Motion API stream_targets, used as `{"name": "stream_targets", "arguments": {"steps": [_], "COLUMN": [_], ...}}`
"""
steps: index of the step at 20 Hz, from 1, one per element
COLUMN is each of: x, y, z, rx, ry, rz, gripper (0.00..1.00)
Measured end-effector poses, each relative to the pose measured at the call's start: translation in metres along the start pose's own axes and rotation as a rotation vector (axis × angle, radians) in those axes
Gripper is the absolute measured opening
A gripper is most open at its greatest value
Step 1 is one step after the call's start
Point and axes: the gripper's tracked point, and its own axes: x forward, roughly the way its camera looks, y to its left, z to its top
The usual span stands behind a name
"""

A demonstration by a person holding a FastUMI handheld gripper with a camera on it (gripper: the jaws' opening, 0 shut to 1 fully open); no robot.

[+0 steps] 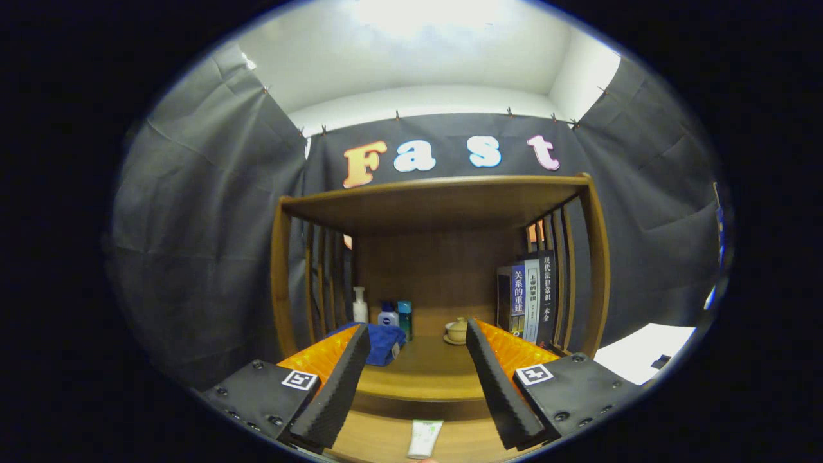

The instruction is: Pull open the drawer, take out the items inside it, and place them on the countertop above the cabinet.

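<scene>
The gripper (418,386) has its 2 fingers wide apart, holding nothing. A tube (425,438) lies at 6 o'clock between them, on what I judge is the open drawer (379,444), below the countertop (424,366). Retrieval stage: next, dip, centre on it, close.

The gripper (418,334) is held level, pointing straight ahead, with its two fingers spread wide apart and nothing pressed between them. Each finger (334,392) has a black ribbed pad on its inner face and an orange body behind it, fixed to a black plate that carries a small square marker. The left finger leans inward to the right and the right finger (498,386) leans inward to the left, so the gap narrows toward the tips.
</scene>
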Motion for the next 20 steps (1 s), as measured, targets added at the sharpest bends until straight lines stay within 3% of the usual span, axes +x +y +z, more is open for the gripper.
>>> {"name": "stream_targets", "arguments": {"steps": [4,12,20], "x": [0.027,-0.005,-0.017], "y": [0.005,0.015,0.02], "z": [-0.07,-0.201,-0.275], "rx": [-0.012,0.065,0.043], "ry": [0.273,0.87,1.178], "rz": [0.013,0.083,0.075], "gripper": [0.97,0.97,0.97]}}
